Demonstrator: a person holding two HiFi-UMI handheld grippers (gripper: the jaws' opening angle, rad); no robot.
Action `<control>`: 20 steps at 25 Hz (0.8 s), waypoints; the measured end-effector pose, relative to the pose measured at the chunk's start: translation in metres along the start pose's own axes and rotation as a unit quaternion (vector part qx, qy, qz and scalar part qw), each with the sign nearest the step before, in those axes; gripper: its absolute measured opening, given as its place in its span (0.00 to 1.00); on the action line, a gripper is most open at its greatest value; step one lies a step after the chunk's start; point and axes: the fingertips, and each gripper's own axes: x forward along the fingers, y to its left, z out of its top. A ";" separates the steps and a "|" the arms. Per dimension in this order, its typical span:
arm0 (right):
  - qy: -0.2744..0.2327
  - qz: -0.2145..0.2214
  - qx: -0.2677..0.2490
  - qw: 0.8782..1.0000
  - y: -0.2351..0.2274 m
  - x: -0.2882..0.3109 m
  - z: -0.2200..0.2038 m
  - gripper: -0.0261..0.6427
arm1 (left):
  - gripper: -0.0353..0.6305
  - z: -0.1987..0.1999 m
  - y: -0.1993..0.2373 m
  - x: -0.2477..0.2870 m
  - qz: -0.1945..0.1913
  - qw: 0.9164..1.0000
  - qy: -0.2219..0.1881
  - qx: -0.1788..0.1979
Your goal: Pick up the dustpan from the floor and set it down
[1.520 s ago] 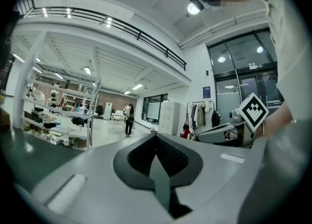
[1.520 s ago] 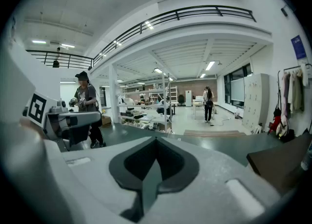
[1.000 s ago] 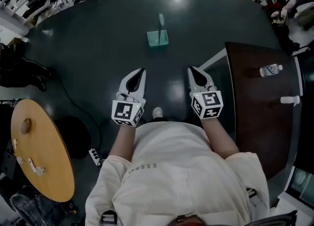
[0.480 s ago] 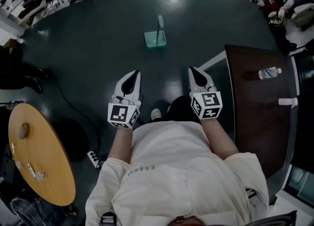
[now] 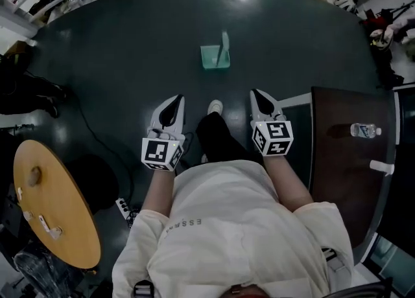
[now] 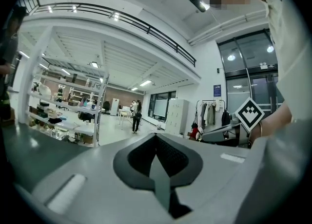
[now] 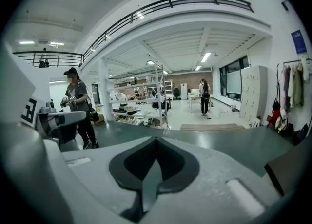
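Left claw [image 5: 176, 100] and right claw [image 5: 257, 94] are both clenched, pads together, pointing to twelve o'clock. Farther out, the green dustpan [image 5: 214, 57] stands on the dark floor [image 5: 117, 63], at one o'clock from the left claw, eleven from the right, well apart from both.

The small things on the round light wooden tabletop [image 5: 55, 206] are too small to tell, the label of the clear plastic bottle [image 5: 364, 130] cannot be read, and the person's white shirt [image 5: 233, 225] hides part of the dark green floor [image 5: 130, 50] and most of the legs.
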 end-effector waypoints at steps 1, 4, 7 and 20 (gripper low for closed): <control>0.004 0.002 0.002 1.000 -0.006 0.016 0.004 0.03 | 0.07 0.000 0.011 0.013 0.005 1.000 0.005 -0.002; 0.012 0.004 0.006 1.000 -0.025 0.069 0.020 0.03 | 0.07 0.005 0.044 0.054 0.014 1.000 0.013 -0.004; 0.020 0.003 0.009 1.000 -0.044 0.120 0.040 0.03 | 0.07 0.015 0.070 0.101 0.012 1.000 0.019 0.001; 0.102 -0.001 0.020 0.995 -0.109 0.270 0.042 0.03 | 0.07 -0.011 0.129 0.255 -0.007 0.998 0.058 -0.019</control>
